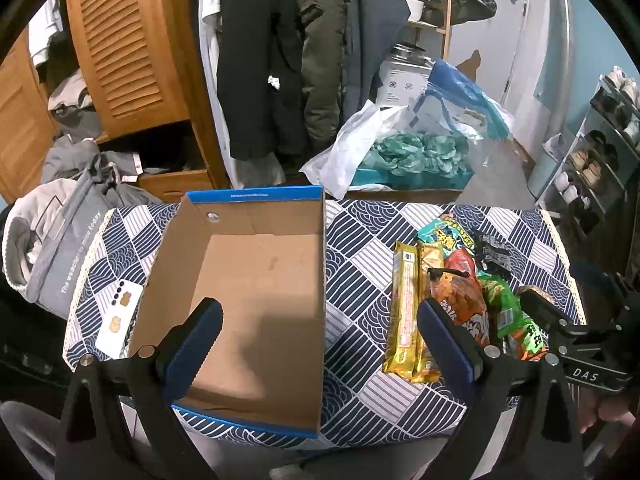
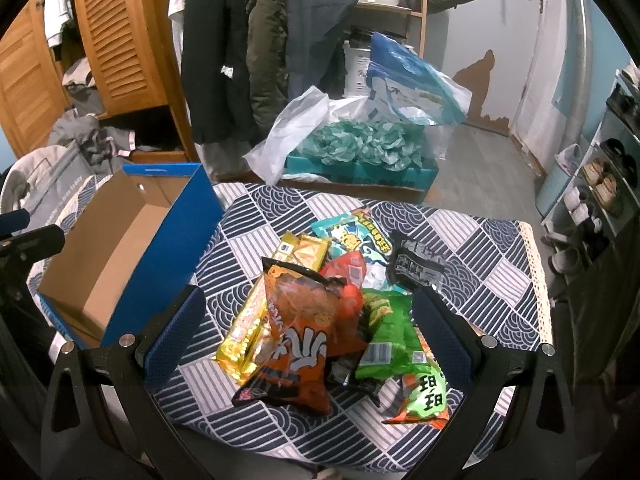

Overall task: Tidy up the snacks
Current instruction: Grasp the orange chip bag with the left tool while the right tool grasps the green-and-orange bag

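Both hand-held grippers hang with their fingers spread wide and nothing between them. From the left hand-held gripper, the open cardboard box with the blue outer walls lies straight ahead and below, its brown floor bare, and the left blue-padded finger hangs over the box's near corner. To that gripper's right, just beyond its right finger, a pair of long gold snack bars lies lengthwise on the patterned tabletop, and a white phone lies to its left, just beside the box wall. The right hand-held gripper hovers over the snack pile: an orange crisp packet sits directly between its spread fingers on top of the gold bars, with a green packet just inside the right finger and touching the orange one. Ahead of this gripper lie a red packet, a teal packet and, ahead to the right, a black packet, all crowded together. The box stands to this gripper's left, apart from the pile.
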A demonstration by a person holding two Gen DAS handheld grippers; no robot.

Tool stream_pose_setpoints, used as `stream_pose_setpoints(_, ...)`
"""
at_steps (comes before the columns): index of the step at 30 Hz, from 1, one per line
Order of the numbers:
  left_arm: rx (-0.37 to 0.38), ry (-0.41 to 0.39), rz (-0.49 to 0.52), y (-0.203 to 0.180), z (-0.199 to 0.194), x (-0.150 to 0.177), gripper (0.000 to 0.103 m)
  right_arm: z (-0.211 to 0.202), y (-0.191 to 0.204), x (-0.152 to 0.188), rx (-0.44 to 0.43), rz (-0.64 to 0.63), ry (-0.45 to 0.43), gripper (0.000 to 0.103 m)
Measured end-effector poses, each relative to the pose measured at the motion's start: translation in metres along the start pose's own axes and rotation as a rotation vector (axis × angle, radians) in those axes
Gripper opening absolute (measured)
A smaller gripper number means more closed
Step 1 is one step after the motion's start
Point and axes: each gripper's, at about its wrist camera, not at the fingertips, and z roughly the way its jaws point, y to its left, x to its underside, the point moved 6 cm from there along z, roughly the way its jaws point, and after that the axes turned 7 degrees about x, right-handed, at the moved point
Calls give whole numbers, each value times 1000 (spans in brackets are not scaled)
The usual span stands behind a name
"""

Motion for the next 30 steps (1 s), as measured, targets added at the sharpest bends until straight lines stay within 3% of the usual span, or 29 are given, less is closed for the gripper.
stream_pose_setpoints(12, 26, 49, 24, -22, 18, 3, 99, -1, -25, -1, 15, 29, 12, 101)
stream_pose_setpoints(30, 69, 164, 81, -75, 56, 13, 99, -6, -130, 17, 118, 209, 46, 101)
